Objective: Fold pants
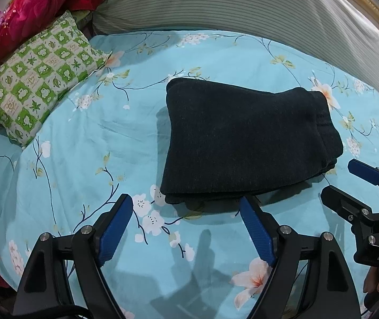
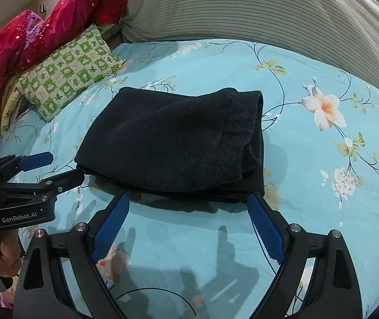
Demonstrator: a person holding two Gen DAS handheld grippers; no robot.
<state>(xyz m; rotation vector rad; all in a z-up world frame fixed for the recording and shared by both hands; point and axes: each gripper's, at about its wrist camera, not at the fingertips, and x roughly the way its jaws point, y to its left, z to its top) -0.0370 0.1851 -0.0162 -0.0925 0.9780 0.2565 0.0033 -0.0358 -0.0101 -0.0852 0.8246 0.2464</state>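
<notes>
Dark navy pants (image 1: 245,141) lie folded into a thick, compact stack on the light blue floral bedsheet (image 1: 88,138); in the right wrist view the same pants (image 2: 173,143) sit in the middle, just beyond the fingers. My left gripper (image 1: 186,207) is open above the sheet, just short of the stack's near edge, with nothing between its blue pads. My right gripper (image 2: 188,202) is open too, its tips at the near edge of the stack, holding nothing. Each gripper shows in the other's view: the right gripper (image 1: 346,180) at the right edge, the left gripper (image 2: 56,167) at the left edge.
A green-and-white checked pillow (image 1: 38,77) lies at the back left. Red and pink bedding (image 1: 30,8) is heaped behind it. A grey striped bolster (image 1: 242,8) runs along the back. A hand (image 2: 0,252) grips the left tool. Open bedsheet (image 2: 322,186) extends right.
</notes>
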